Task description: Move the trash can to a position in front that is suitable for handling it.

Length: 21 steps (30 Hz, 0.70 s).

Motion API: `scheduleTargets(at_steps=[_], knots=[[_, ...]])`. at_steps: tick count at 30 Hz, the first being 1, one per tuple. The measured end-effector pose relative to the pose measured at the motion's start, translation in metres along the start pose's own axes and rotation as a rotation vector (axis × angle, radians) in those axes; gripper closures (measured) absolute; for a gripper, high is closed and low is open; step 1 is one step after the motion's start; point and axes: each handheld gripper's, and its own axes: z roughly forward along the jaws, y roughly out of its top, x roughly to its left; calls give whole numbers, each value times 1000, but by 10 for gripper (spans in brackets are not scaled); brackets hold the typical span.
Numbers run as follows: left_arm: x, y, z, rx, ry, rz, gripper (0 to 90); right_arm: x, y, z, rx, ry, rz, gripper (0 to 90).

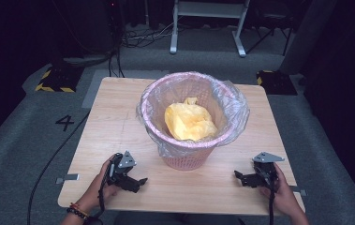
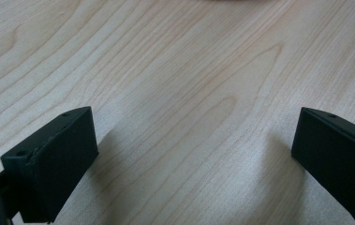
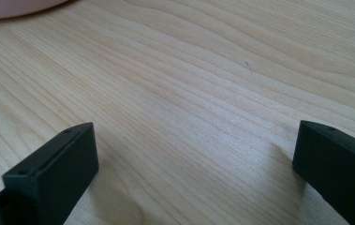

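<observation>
Centrally on the table [image 1: 119,117] stands one pink bin [image 1: 189,157], lined with one clear bag [image 1: 238,110] and holding one yellow wad [image 1: 189,122]. Two grippers flank it, well apart: left gripper [image 1: 140,182] and right gripper [image 1: 239,177], both gaping wide, empty, over bare wood.

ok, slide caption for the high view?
Two open claws, left and right, flank a pink basket holding a yellow bag.
</observation>
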Motion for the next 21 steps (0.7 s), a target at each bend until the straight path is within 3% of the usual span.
scheduleTargets(at_steps=[10, 16, 17, 19, 21], knots=[[0, 1, 1, -1, -23, 25, 3, 0, -1, -1, -4, 11, -14, 11], [-1, 4, 4, 0, -29, 28, 2, -3, -3, -6, -20, 58, -56, 126], [0, 5, 4, -1, -26, 28, 2, -4, -2, -6, -29, 74, -65, 188], [0, 7, 7, -2, -24, 23, 2, -4, 0, -6, -59, 87, -93, 156], [1, 9, 8, 0, -34, 32, 2, -2, 4, -4, -74, 86, -124, 194]])
